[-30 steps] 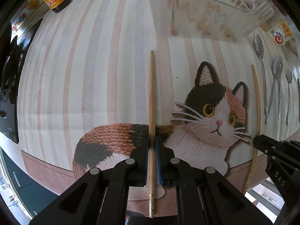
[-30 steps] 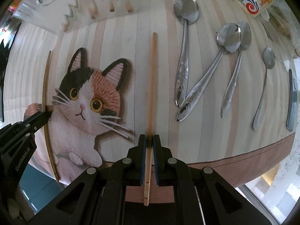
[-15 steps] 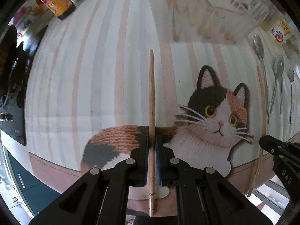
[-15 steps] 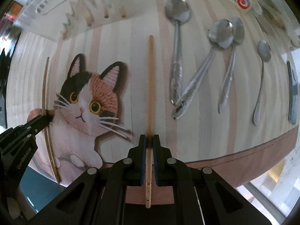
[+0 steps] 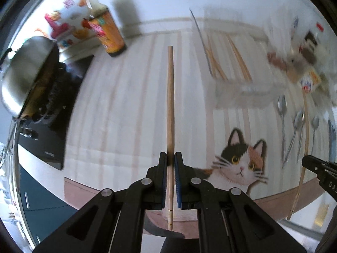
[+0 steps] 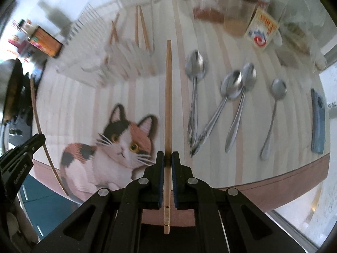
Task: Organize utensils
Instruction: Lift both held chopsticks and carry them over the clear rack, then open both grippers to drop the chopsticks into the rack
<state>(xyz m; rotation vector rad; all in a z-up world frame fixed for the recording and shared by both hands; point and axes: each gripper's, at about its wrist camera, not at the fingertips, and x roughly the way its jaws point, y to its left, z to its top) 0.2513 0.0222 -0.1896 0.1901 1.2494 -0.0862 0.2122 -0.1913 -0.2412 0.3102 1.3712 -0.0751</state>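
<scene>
While each wooden chopstick points forward above the striped cat-print mat [image 6: 210, 42], the left tongs [image 5: 170, 158] are clenched on one chopstick [image 5: 170, 105] and the right tongs [image 6: 165, 157] on the other chopstick [image 6: 167, 97]. Beyond them on the desk stands a clear utensil rack [image 6: 118, 57], blurred, with more chopsticks [image 6: 141, 26] leaning in it. Four metal spoons [image 6: 231, 97] lie on the mat right of the right-hand chopstick, a blue-handled item [image 6: 318, 118] further right. A sauce bottle [image 5: 106, 31] stands far left beside a steel pan [image 5: 23, 71].
</scene>
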